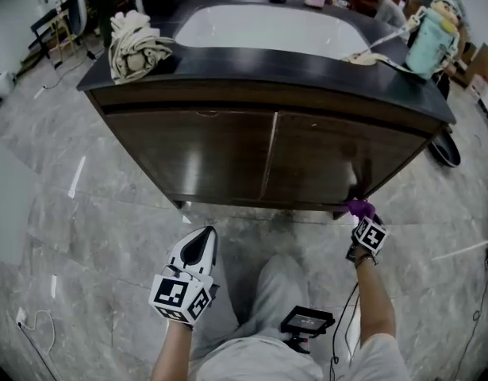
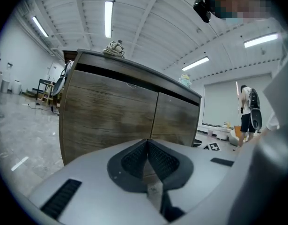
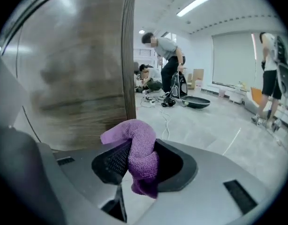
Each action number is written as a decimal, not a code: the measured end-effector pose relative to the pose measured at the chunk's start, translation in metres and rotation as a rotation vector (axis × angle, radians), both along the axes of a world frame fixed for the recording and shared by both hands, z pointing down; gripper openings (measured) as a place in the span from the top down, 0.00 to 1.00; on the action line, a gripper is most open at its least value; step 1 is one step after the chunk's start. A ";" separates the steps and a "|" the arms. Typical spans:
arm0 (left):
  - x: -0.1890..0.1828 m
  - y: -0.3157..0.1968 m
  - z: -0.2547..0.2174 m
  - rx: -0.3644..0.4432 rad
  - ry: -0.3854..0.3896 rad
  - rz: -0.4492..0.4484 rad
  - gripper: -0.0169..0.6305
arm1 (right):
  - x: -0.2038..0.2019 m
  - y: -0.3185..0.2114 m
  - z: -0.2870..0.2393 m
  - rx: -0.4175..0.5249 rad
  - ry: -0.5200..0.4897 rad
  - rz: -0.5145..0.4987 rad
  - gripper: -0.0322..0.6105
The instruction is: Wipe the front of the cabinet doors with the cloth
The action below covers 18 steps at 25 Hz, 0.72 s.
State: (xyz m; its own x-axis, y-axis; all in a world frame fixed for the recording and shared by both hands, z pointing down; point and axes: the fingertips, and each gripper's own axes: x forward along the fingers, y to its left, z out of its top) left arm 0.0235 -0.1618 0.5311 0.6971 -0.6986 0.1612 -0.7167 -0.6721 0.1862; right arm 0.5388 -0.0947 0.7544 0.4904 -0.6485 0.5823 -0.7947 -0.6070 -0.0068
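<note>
wiping step, right gripper (image 3: 140, 162) clamped on the purple cloth (image 3: 143, 146) by the lower outer corner of the right cabinet door (image 1: 331, 161). left gripper (image 2: 147, 159), jaws together and empty, hangs well apart. next move, judged: press the cloth flat and sweep across the 2 doors.

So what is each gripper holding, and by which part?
Right gripper: shut on the purple cloth, pinched around its bunched middle. Left gripper: shut, holding nothing.
</note>
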 end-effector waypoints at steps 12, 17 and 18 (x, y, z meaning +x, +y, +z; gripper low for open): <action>-0.068 -0.025 -0.037 0.139 0.010 -0.058 0.96 | -0.198 0.028 -0.179 0.405 0.102 -0.500 0.71; -0.054 -0.054 -0.064 0.211 0.057 0.027 0.96 | -0.279 -0.034 -0.247 0.498 0.250 -0.799 0.71; -0.047 -0.058 -0.064 0.225 0.060 0.055 0.96 | -0.298 -0.042 -0.254 0.533 0.265 -0.874 0.71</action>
State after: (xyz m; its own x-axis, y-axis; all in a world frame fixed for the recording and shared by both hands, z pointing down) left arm -0.0235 -0.2197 0.4669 0.7389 -0.6728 -0.0366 -0.6698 -0.7394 0.0683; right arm 0.2411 -0.1364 0.5006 -0.2005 -0.9778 0.0615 -0.9692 0.2071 0.1335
